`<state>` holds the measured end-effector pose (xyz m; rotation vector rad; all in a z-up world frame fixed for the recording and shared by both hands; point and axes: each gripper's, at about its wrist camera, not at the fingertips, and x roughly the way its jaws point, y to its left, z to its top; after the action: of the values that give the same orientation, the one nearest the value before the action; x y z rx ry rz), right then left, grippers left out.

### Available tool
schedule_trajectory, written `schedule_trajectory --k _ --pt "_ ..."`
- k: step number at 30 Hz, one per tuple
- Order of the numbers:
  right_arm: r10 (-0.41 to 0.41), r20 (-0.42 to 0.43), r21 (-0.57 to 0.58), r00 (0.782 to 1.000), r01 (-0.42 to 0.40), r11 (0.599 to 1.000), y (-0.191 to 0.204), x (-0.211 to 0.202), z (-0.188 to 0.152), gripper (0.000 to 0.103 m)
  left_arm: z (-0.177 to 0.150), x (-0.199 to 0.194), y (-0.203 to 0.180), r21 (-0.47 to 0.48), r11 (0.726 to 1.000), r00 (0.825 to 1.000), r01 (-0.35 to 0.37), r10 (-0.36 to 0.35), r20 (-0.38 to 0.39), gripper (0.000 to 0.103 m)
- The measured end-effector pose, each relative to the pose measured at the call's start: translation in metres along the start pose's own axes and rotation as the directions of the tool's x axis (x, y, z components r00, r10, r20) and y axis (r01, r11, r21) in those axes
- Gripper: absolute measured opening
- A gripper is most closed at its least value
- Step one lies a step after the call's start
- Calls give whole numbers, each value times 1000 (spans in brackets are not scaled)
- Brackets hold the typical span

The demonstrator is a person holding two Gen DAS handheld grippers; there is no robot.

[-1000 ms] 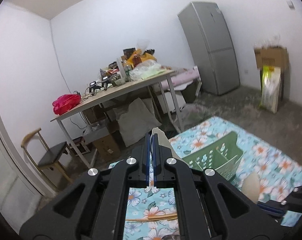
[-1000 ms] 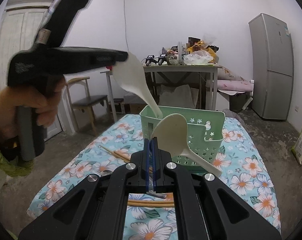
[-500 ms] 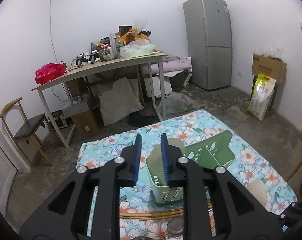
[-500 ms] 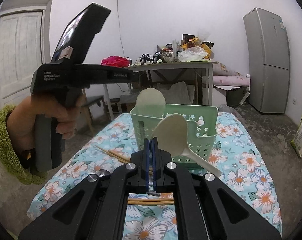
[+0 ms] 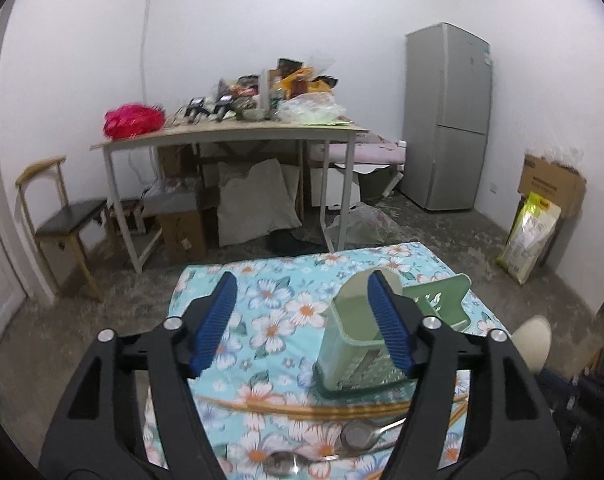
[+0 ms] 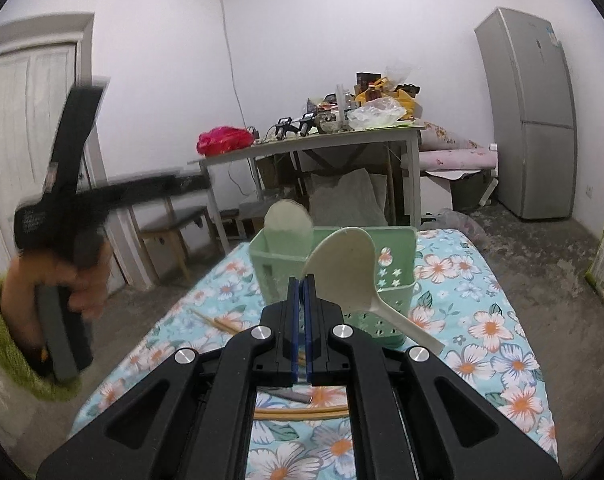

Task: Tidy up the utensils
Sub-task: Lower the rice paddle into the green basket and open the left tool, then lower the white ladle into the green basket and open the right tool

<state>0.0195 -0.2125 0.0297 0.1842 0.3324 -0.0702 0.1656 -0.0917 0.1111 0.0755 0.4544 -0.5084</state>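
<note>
A green utensil basket (image 6: 394, 276) stands on the floral cloth (image 6: 482, 320). A cream rice paddle (image 6: 287, 218) stands upright in its left compartment. My right gripper (image 6: 301, 284) is shut on a second cream rice paddle (image 6: 342, 264), held just in front of the basket. My left gripper (image 5: 302, 300) is open and empty, above the cloth to the left of the basket (image 5: 354, 344). Chopsticks (image 5: 302, 408) and metal spoons (image 5: 358, 436) lie on the cloth in front of the basket.
A cluttered table (image 5: 229, 136), a chair (image 5: 61, 224), a fridge (image 5: 448, 116) and a cardboard box (image 5: 550, 184) stand beyond the cloth. The left hand and its gripper body (image 6: 69, 216) show blurred at left in the right wrist view.
My left gripper let go of its rice paddle into the basket, opened wide and drew back to the left. My right gripper kept hold of its paddle and moved closer to the basket.
</note>
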Motion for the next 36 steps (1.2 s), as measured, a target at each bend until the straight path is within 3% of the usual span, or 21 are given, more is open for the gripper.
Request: schedule_trajectory --k 5,9,16,28,36 --pt "57 38 72 998 -60 996 -34 -8 32 2 -22 -14 27 -103 995 1000 -15 12 -28 77" --pt "99 83 94 992 -107 990 -49 -12 58 2 -44 -21 41 -144 989 999 -19 13 -48 85" --pt "158 134 121 978 -175 977 -65 -2 96 2 -74 -30 51 -185 983 996 -10 -6 -85 90" --pt "256 81 266 963 -269 926 -88 56 87 2 -111 -39 62 -231 973 988 0 -36 -152 92" --pt "265 119 281 957 -289 915 -84 44 90 2 -112 -37 65 -240 971 987 2 -41 -158 93"
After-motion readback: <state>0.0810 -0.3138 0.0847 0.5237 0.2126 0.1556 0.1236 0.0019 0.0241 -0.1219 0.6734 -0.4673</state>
